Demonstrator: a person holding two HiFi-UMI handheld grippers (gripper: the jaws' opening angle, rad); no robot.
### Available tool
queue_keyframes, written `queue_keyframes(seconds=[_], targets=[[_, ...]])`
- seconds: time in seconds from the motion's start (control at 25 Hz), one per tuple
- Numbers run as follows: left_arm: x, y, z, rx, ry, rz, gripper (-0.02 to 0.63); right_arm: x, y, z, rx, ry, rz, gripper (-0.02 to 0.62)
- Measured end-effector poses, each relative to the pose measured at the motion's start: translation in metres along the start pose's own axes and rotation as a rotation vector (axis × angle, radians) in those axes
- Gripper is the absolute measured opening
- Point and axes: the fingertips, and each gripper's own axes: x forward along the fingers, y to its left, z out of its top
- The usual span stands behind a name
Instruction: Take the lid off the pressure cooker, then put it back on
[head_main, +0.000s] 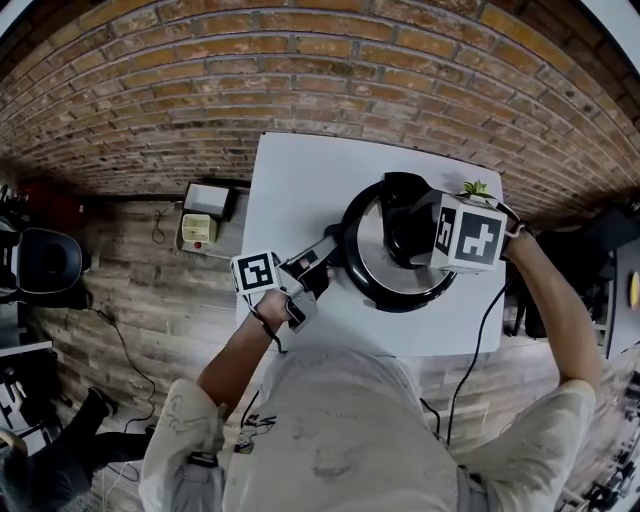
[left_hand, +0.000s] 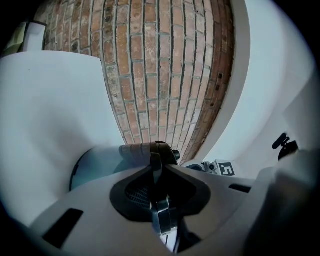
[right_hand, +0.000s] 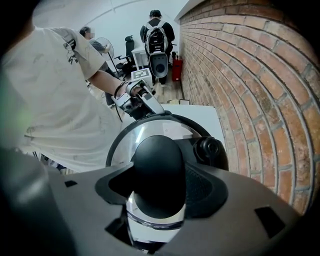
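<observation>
Wall (head_main: 300, 70): red-brown brick, pale mortar. Counter (head_main: 290, 180) white. Lid (right_hand: 170, 127) shiny steel, black rim; knob (right_hand: 155, 155) and handle (head_main: 325, 248) black. Left hand-held gripper (left_hand: 156, 154), right hand-held gripper (right_hand: 156, 167): grey bodies, white cubes with black square markers. Floor (head_main: 140, 300): grey-brown planks. Plant (head_main: 476, 188) green.

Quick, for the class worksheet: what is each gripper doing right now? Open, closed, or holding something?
Left gripper: fingers closed on the cooker's side handle.
Right gripper: fingers closed around the lid's black knob.
</observation>
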Motion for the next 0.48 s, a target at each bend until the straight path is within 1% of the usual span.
queue_keyframes(seconds=[0.16,0.48], targets=[[-0.0002,0.0005,-0.0001,-0.006,-0.003,0.001,0.072,0.0005,-0.0003,-0.0006,0.034,0.03,0.005,0.295],[-0.0007,-0.0005,0.0003,-0.025,-0.016,-0.003,0.071,0.0,-0.0025,0.0,0.102,0.04,-0.002,0.299]])
